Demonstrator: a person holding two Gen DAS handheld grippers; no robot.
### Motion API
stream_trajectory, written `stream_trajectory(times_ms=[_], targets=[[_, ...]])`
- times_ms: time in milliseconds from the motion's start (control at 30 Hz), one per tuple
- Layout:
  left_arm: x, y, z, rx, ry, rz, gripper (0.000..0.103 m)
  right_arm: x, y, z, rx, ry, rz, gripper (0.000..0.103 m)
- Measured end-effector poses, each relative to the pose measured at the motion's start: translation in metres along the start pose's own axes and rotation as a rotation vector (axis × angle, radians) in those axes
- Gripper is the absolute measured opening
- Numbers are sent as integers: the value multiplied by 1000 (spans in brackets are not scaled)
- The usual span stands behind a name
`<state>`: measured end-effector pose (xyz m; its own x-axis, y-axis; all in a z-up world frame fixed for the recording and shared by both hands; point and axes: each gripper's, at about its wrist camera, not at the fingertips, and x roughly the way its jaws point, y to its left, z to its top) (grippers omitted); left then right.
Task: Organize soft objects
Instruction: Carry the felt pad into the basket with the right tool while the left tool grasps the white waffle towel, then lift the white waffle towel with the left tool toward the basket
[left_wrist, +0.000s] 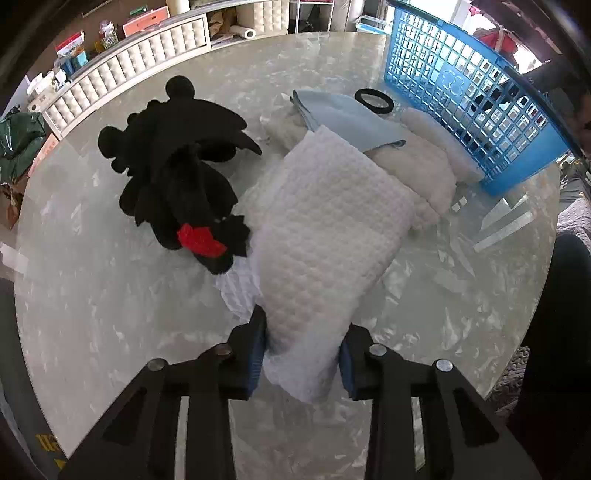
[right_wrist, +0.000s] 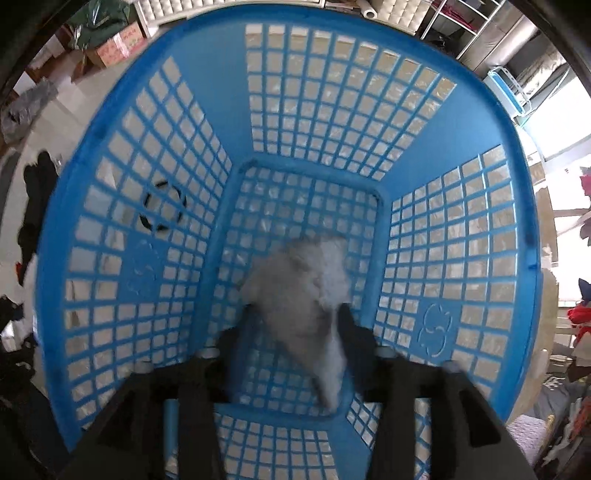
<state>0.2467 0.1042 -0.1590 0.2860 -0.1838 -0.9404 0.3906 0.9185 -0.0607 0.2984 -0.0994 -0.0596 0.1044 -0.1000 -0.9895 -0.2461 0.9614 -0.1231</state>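
Your left gripper (left_wrist: 303, 354) is clamped on the white towel's (left_wrist: 325, 229) near end, its length running toward the basket (left_wrist: 476, 96) at far right, where your half-open right gripper (right_wrist: 291, 354) hangs over a fluffy cloth (right_wrist: 306, 295).

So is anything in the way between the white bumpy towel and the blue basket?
Yes. The left gripper holds one end of the white waffle towel. Between it and the blue basket lie a fluffy white cloth, a light blue cloth and a black hair tie. Lifting the towel over them should clear the way.
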Motion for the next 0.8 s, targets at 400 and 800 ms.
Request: stream_trajectory(times_ms=[400,800], targets=[[-39,-15,-14,-44,-39,-7,29,-11,26,-13,-83,-38,-13,88],[-90,-40,-13,-54,-90,-1,29,-56,2,-36,-113,-142,52,102]])
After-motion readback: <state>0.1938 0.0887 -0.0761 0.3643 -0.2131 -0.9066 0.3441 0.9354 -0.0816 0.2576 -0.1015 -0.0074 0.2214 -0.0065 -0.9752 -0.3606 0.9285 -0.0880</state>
